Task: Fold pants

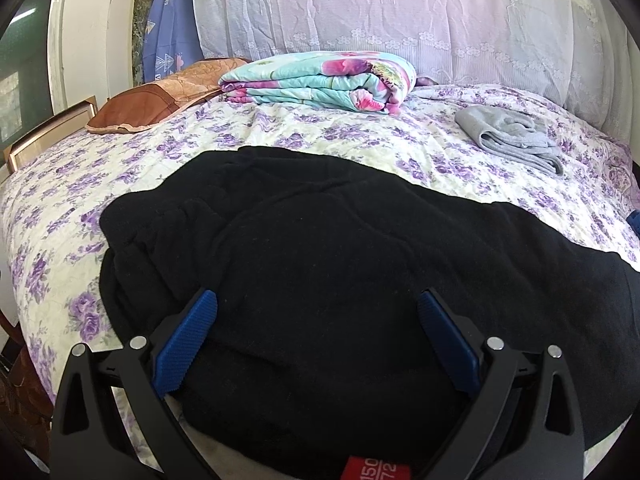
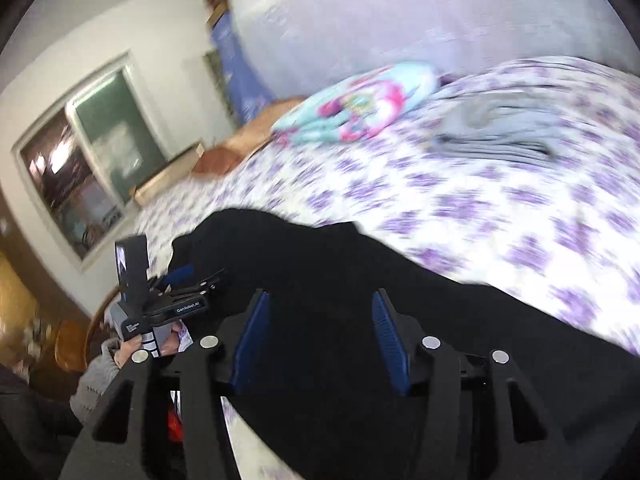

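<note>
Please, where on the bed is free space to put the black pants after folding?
Bare bedspread lies between the black pants and the folded floral quilt. A second free patch runs left of the pants, below the brown pillow. The far right is crowded by the grey folded garment.

The black pants (image 1: 320, 264) cover the near part of the bed (image 1: 60, 208), with bare floral sheet open to their left and beyond them. Farther back, a folded floral quilt (image 1: 320, 80) and brown pillow (image 1: 160, 100) block the head end, and folded grey clothing (image 1: 512, 136) sits at back right, leaving a clear strip between.
</note>
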Demonstrator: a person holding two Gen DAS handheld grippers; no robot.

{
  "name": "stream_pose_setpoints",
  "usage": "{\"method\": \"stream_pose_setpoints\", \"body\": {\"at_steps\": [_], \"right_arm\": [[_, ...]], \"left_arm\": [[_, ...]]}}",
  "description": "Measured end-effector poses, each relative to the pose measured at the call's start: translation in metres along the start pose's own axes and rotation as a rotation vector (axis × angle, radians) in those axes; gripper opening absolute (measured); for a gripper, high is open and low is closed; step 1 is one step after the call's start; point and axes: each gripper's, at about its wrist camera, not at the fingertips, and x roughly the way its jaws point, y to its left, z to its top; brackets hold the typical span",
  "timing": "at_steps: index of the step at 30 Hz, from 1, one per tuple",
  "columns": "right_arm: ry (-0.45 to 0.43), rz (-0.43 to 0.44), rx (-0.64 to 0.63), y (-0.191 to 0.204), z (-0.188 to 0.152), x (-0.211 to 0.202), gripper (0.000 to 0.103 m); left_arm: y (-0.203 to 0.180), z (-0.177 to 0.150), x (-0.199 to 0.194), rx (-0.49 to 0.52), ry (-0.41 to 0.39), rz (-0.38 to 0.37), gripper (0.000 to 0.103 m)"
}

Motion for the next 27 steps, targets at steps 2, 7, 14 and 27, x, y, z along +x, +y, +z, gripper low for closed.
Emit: {"method": "stream_pose_setpoints", "body": {"at_steps": [2, 7, 14, 27], "right_arm": [[-0.072, -0.071, 0.112, -0.027, -0.02, -0.048, 0.065], [-0.251, -0.246, 0.495, -0.107, -0.089, -0.169, 0.07], [-0.412, -0.176, 0.921, -0.193, -0.17, -0.212, 0.07], [-0.397, -0.228, 0.927, -0.235, -0.147, -0.174, 0.039]], "left_arm": [[-0.004, -0.001, -0.005, 0.009, -0.002, 0.02, 0.098], [-0.006, 0.0, -0.02, -0.02, -0.021, -0.001, 0.098], [-0.034, 0.007, -0.043, -0.004, -0.035, -0.102, 0.098], [-0.071, 0.004, -0.054, 0.098, -0.032, -0.126, 0.098]]}}
